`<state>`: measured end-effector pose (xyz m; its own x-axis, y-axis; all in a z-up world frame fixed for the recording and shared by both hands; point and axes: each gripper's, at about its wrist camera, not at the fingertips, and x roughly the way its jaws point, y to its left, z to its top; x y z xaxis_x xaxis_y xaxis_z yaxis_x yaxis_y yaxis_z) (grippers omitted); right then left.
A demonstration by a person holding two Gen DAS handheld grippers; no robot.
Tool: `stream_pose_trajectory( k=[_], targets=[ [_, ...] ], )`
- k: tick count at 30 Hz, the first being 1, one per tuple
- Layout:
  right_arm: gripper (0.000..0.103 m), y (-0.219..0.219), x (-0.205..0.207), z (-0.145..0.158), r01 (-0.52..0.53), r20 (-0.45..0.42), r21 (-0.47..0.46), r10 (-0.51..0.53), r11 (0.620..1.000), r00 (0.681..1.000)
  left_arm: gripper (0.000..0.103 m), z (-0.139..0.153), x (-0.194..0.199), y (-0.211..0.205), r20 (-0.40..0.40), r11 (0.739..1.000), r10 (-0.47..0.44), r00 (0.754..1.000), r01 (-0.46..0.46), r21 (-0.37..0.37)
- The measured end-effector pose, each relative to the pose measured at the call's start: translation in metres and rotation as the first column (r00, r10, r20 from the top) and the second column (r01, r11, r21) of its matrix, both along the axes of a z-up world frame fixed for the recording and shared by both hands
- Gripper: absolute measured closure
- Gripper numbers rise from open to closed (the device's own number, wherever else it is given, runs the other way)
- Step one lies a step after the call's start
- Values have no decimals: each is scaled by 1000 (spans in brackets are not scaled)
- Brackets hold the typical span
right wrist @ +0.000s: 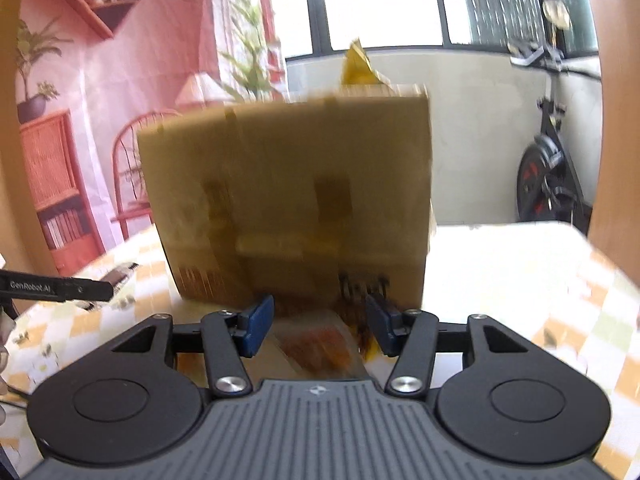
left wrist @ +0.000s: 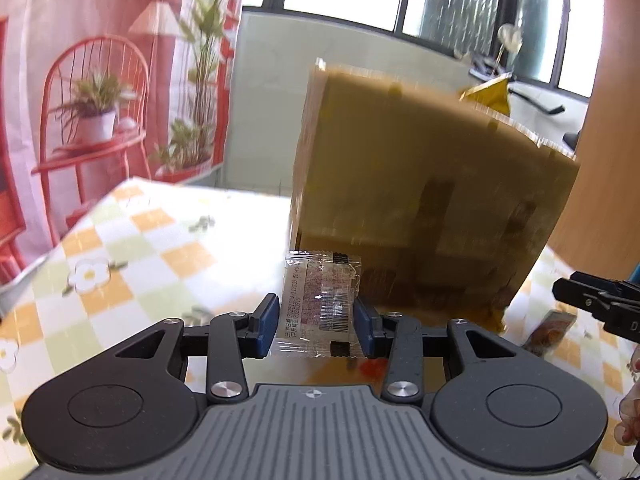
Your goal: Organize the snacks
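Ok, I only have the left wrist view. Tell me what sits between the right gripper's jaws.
Observer: Between the blue pads of the right gripper lies an orange-brown snack packet; blur hides whether they press it.
Operator: Now report what stands to the right of the cardboard box.
Observer: Right of the cardboard box, past the table's far edge, stands an exercise bike with a black and red wheel.
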<state>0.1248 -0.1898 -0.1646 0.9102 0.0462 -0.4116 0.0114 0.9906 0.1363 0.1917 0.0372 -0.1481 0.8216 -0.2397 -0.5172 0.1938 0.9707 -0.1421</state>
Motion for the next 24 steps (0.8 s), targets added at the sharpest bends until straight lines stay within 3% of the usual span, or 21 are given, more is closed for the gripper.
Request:
stream_pose_trajectory(
  k=[4,11,19,24],
  targets=[
    [48,1,8,10,-10,-1,-50,10,999,1000,60,2,-1,-1,7,1000,-2,1000,2,-26],
    [48,-11,14,-21,55,-153,-96,-69,994,986,60,-10,-3,5,-37,999,-1,999,-1,-40],
    [48,-30,14,-53,150,-316,-19,-148,989,937,60,-19,-5,6,-67,999,-8,998,5,-46],
    [44,-26,24,-58,180,-340,-25,-178,983,924,60,-20,-5,10,-78,999,-5,997,2,-48]
  ],
)
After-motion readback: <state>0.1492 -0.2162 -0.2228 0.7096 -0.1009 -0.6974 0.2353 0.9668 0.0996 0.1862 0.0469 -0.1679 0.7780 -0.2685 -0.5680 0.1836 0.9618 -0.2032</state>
